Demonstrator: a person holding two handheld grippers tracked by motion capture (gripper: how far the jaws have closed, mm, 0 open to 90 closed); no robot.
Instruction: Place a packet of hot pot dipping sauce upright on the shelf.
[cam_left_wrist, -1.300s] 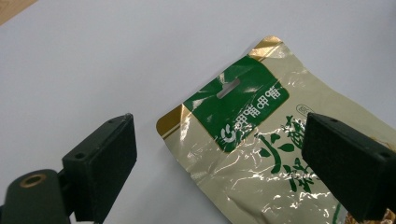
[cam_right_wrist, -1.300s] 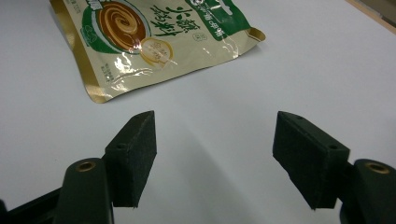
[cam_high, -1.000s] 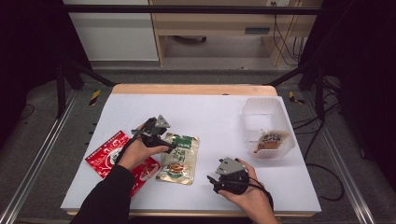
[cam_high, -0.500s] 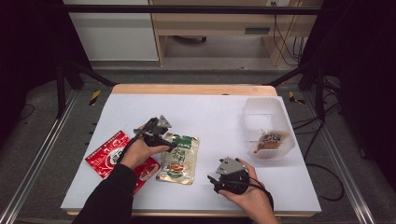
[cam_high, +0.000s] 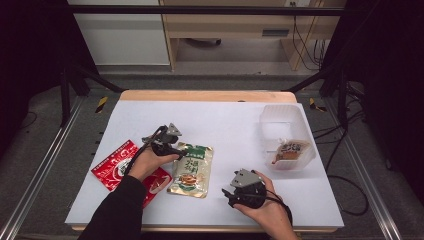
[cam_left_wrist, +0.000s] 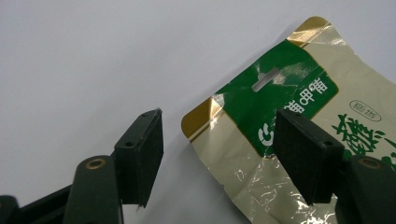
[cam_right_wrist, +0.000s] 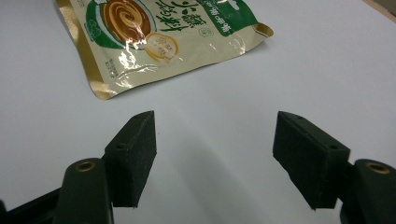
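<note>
A green and gold food pouch (cam_high: 192, 172) lies flat on the white table (cam_high: 225, 120). My left gripper (cam_high: 172, 145) is low at the pouch's top left corner. In the left gripper view, the left gripper (cam_left_wrist: 219, 140) straddles that corner of the pouch (cam_left_wrist: 280, 88): one pad hangs over the bare table, the other over the green print. Its jaws have just been closing, the corner is between them, and the pads stand apart from it. My right gripper (cam_high: 229, 192) rests to the right of the pouch. In its own view the right gripper (cam_right_wrist: 215, 140) is open over bare table, short of the pouch (cam_right_wrist: 154, 28).
A red pouch (cam_high: 112, 167) lies partly under the person's left forearm near the table's left edge. A clear plastic container (cam_high: 285, 125) at the right holds a brown packet (cam_high: 289, 151). Metal rails run along both sides of the table.
The left gripper has shifted very slightly toward the green pouch's corner. The right hand has kept still.
</note>
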